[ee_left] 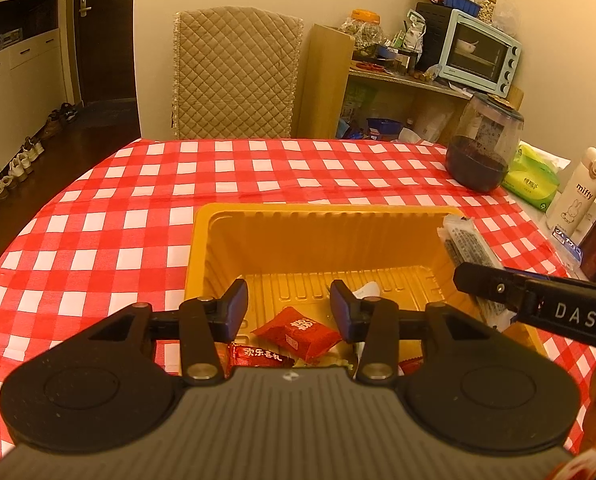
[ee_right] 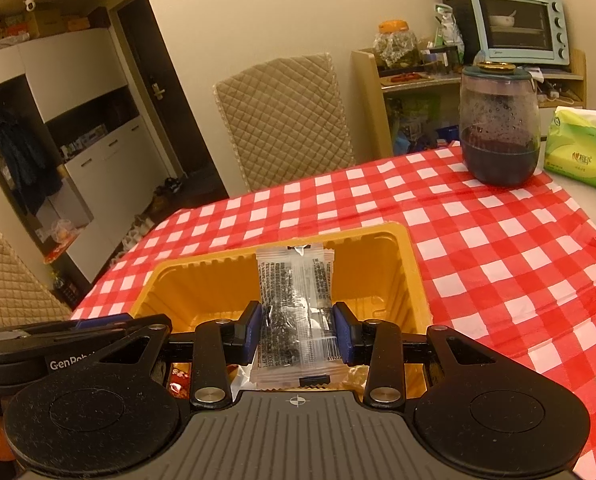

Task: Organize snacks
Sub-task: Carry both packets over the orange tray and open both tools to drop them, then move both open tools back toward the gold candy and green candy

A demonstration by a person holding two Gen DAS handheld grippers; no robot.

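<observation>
A yellow plastic tray (ee_left: 317,216) sits on the red-checked tablecloth; it also shows in the right wrist view (ee_right: 202,276). Red snack packets (ee_left: 296,330) lie in its near end. My left gripper (ee_left: 289,308) is open and empty just above those packets. My right gripper (ee_right: 296,330) is shut on a clear packet of dark snack (ee_right: 296,312), held upright over the tray's near right side. That packet (ee_left: 463,240) and the right gripper's finger (ee_left: 493,286) show at the tray's right rim in the left wrist view.
A dark-filled glass jar (ee_left: 483,148) stands at the table's far right, with a green tissue pack (ee_left: 531,184) and a white Miffy bottle (ee_left: 577,196) beside it. A quilted chair (ee_left: 236,72) stands behind the table. A cluttered shelf with a blue oven (ee_left: 479,52) is at the back right.
</observation>
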